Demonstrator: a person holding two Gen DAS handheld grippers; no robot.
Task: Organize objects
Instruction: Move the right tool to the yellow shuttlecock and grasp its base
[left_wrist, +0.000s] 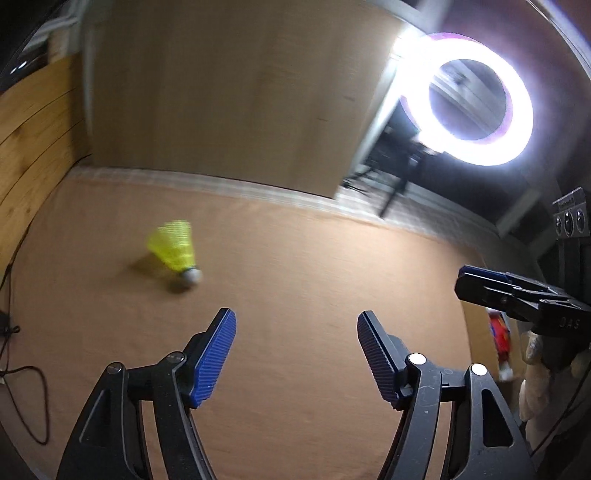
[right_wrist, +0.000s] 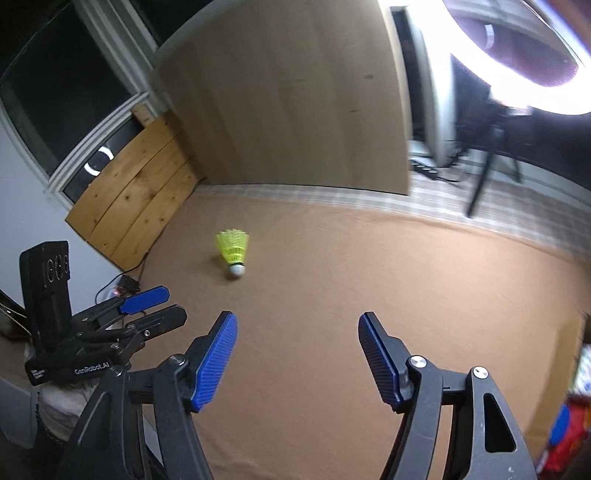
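A yellow shuttlecock with a white cork tip lies on its side on the tan cloth, cork toward me. My left gripper is open and empty, its blue pads well short of the shuttlecock, which sits ahead and to the left. My right gripper is also open and empty, with the shuttlecock ahead and slightly left. Each gripper shows in the other's view: the right one at the right edge, the left one at the lower left, both held by gloved hands.
A tall light wooden board stands upright behind the cloth. A knotty wooden panel leans at the left. A bright ring light glares at the upper right. A red and blue package lies at the right edge. Cables trail at the left.
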